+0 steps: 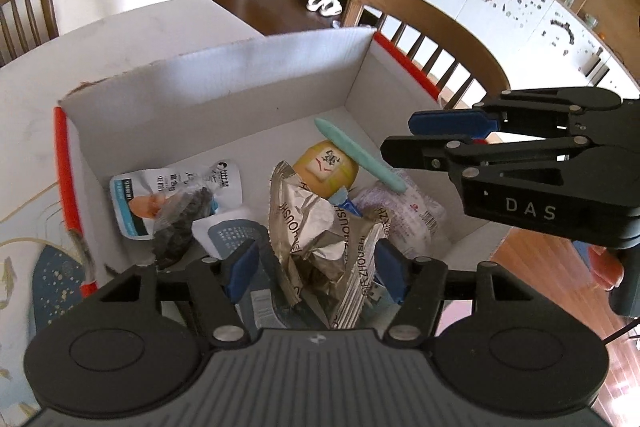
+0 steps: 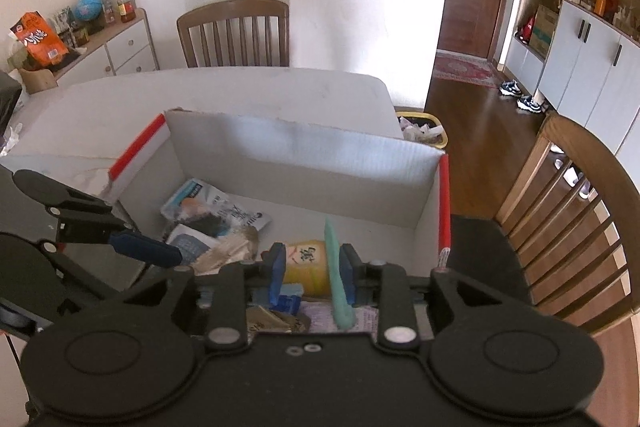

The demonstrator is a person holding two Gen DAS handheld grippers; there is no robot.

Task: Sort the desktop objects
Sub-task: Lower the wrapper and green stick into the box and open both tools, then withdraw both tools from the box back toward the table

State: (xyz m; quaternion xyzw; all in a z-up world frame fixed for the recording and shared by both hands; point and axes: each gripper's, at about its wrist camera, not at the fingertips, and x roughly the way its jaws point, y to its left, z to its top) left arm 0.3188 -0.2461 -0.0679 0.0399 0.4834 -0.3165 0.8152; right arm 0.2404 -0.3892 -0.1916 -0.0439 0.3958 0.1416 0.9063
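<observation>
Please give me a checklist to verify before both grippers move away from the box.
1. Teal stick free of right gripper, resting on yellow mahjong block: ok.
2. Right gripper open: ok.
3. Crumpled silver wrapper inside cardboard box: ok.
4. Left gripper open around wrapper: ok.
5. Nothing left to sort on table: cannot tell.

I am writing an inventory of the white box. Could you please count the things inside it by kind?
Wrappers and packets: 5, namely crumpled foil wrapper, white-blue packet, dark packet, grey-blue packet, clear pink-print packet
Yellow block: 1
Teal stick: 1
Small blue piece: 1
Total: 8 visible
</observation>
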